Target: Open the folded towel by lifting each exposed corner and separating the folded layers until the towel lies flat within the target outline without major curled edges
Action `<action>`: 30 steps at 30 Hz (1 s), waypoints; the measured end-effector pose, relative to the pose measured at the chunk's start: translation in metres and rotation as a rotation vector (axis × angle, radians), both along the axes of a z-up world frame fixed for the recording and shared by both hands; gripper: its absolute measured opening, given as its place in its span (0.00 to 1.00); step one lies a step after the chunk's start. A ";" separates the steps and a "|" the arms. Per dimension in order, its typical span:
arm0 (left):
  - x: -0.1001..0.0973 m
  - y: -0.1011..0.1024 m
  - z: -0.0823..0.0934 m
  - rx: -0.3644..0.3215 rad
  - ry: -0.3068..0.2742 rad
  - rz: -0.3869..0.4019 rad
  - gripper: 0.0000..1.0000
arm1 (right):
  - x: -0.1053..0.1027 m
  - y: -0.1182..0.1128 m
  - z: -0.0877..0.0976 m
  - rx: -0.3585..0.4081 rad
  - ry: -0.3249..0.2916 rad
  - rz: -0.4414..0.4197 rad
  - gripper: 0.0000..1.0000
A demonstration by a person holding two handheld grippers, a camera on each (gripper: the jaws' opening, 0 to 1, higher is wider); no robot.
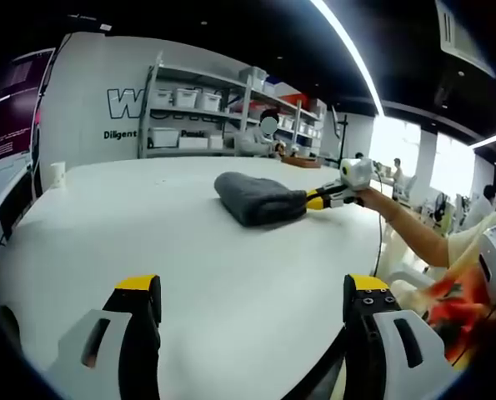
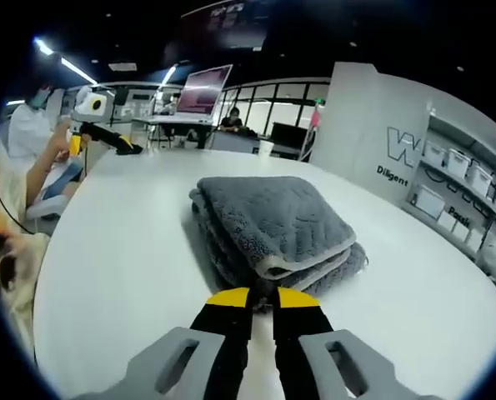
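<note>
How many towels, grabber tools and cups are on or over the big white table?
Grey folded towel: 1
Grabber tools: 2, the left gripper and the right gripper
White cup near the table's far edge: 1
Total: 4

The towel [image 2: 273, 237] is grey and plush with a quilted texture and a pale trim along its edges. It lies folded into a thick, compact stack of several layers on the white counter [image 2: 114, 275], the layered open edges showing in the right gripper view, the rounded fold facing the left gripper view.
</note>
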State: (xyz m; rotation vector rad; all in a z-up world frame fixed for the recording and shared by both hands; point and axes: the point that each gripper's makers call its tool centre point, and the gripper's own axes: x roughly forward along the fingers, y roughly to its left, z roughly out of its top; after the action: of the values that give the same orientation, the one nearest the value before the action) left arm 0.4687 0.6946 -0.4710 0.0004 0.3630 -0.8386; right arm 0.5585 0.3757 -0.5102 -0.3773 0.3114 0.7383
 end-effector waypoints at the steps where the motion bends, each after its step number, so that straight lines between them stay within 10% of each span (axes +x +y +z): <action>1: 0.000 0.000 -0.001 0.001 0.002 -0.002 0.88 | 0.000 0.000 0.000 0.000 -0.002 0.001 0.03; 11: 0.000 -0.001 -0.001 0.001 0.006 -0.003 0.88 | -0.005 -0.001 0.004 -0.045 -0.015 -0.019 0.06; 19: 0.000 -0.001 -0.002 -0.004 0.009 -0.001 0.88 | -0.017 -0.006 0.047 0.010 -0.145 -0.085 0.02; 25: 0.001 0.000 -0.001 -0.006 0.011 -0.002 0.88 | -0.032 -0.026 0.077 0.124 -0.214 -0.185 0.49; 30: -0.001 -0.001 -0.001 -0.006 0.013 -0.007 0.88 | -0.042 -0.040 0.066 0.114 -0.161 -0.250 0.80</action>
State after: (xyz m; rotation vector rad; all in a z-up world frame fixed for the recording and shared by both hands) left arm 0.4673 0.6940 -0.4716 -0.0095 0.3724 -0.8466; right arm 0.5164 0.3359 -0.4442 -0.2811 0.1600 0.4751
